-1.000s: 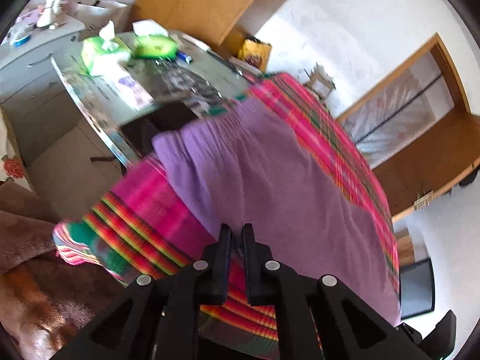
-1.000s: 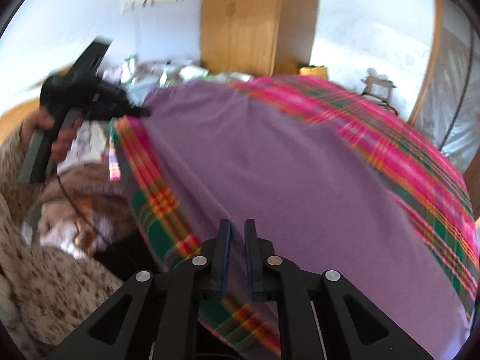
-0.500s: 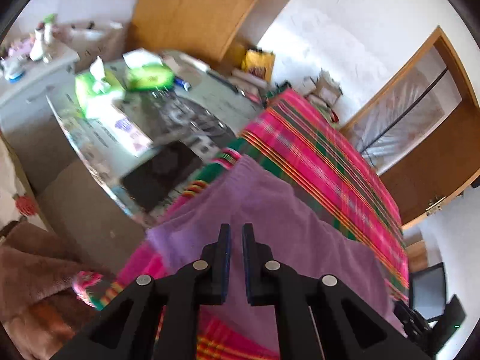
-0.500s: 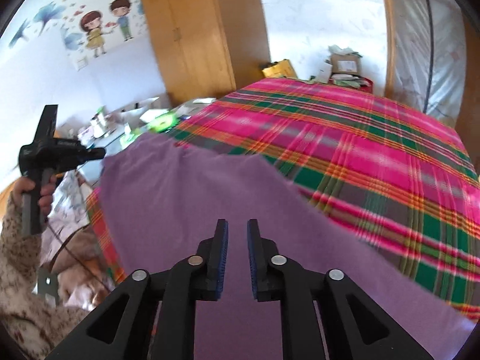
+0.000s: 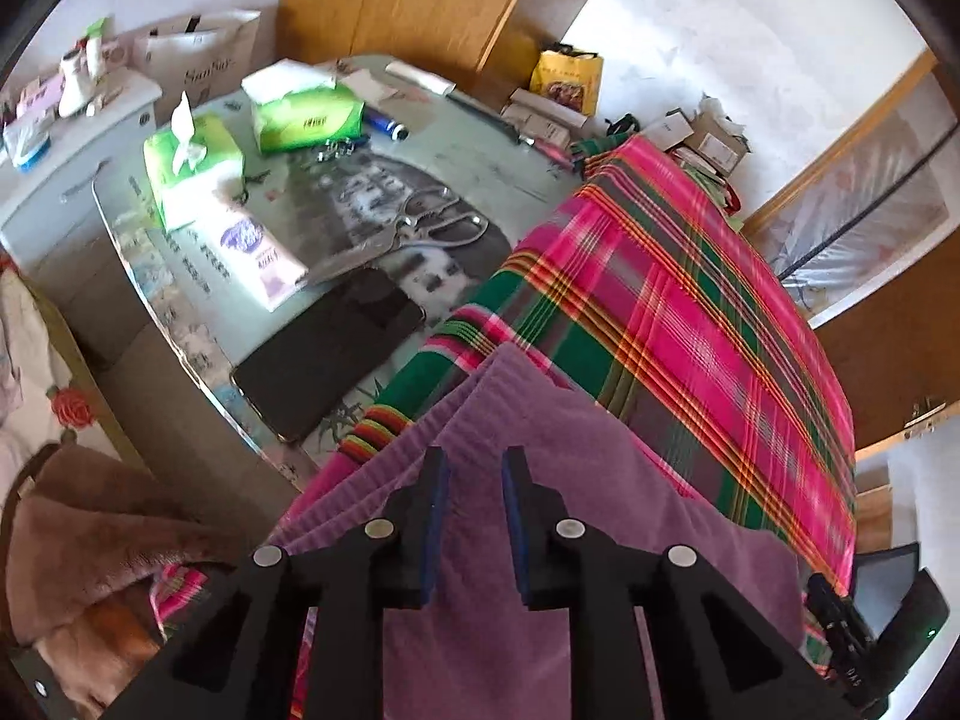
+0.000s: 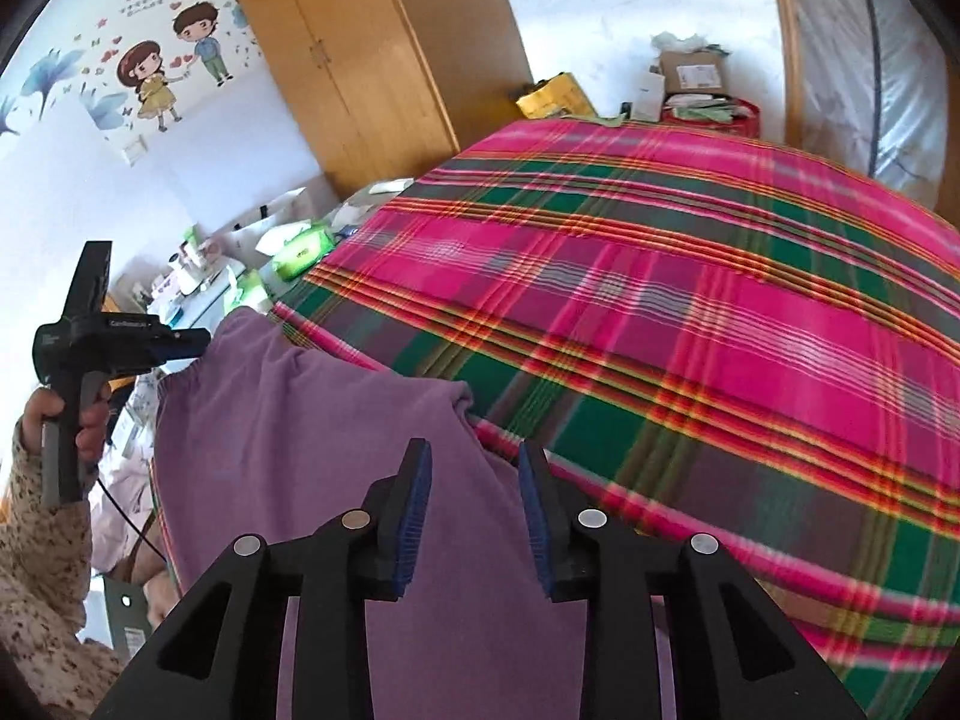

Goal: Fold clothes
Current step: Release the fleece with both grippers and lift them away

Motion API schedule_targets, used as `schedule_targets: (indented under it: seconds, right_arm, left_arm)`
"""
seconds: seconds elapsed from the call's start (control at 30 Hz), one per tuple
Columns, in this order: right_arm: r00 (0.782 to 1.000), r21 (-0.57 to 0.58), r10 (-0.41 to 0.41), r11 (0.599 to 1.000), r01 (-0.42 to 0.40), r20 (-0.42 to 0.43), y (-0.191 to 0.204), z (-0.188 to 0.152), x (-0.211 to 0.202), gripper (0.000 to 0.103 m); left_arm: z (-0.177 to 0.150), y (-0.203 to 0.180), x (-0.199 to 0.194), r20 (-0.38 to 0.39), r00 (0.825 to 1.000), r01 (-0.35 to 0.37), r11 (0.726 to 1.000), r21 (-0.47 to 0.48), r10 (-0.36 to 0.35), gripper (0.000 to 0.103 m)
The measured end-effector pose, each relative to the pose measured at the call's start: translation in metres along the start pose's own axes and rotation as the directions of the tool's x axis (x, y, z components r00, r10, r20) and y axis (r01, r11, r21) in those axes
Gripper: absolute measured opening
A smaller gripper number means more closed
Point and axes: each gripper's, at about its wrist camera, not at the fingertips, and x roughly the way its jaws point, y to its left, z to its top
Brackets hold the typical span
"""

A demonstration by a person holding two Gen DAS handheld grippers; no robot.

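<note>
A purple garment (image 5: 570,468) lies doubled over on the pink and green plaid bedspread (image 5: 690,300), its layered edges near the bed's corner. My left gripper (image 5: 474,462) hovers over that edge with its jaws opening; the cloth shows through the gap and the pads do not press on it. In the right wrist view the purple garment (image 6: 288,420) fills the lower left. My right gripper (image 6: 474,456) stands over its right edge, jaws opening and holding nothing. The left gripper (image 6: 201,341) appears there too, held by a hand (image 6: 66,420) at the garment's far corner.
Beside the bed stands a glass-topped table (image 5: 480,156) with tissue packs (image 5: 192,168), scissors (image 5: 420,228) and a dark phone (image 5: 327,354). A brown blanket (image 5: 90,540) lies at lower left. A wooden wardrobe (image 6: 372,60) stands behind. Boxes (image 6: 690,78) sit at the bed's far end.
Both grippers went from shut to parted jaws while moving forward over the bed. The purple garment now covers less of the bedspread and shows doubled edges.
</note>
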Motion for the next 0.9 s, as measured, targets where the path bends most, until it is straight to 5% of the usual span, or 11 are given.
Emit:
schedule_targets:
  seconds: [0.27,0.7,0.9]
  right_arm:
    - [0.990,0.002,0.117,0.993,-0.117,-0.074,-0.001,0.014,0.035,0.031]
    - [0.967,0.109,0.235,0.968,-0.224,-0.099,-0.011,0.018,0.059,0.030]
    - [0.971,0.129,0.223,0.969,-0.212,-0.081,-0.011,0.021,0.063,0.008]
  left_arm:
    - [0.004,-0.025,0.001,0.028,1.000,-0.015,0.996,0.083,0.012,0.019]
    - [0.015,-0.015,0.028,-0.028,0.999,-0.045,0.999,0.026,0.045,0.019]
    - [0.011,-0.011,0.030,-0.001,0.999,-0.033,0.999,0.030,0.034,0.020]
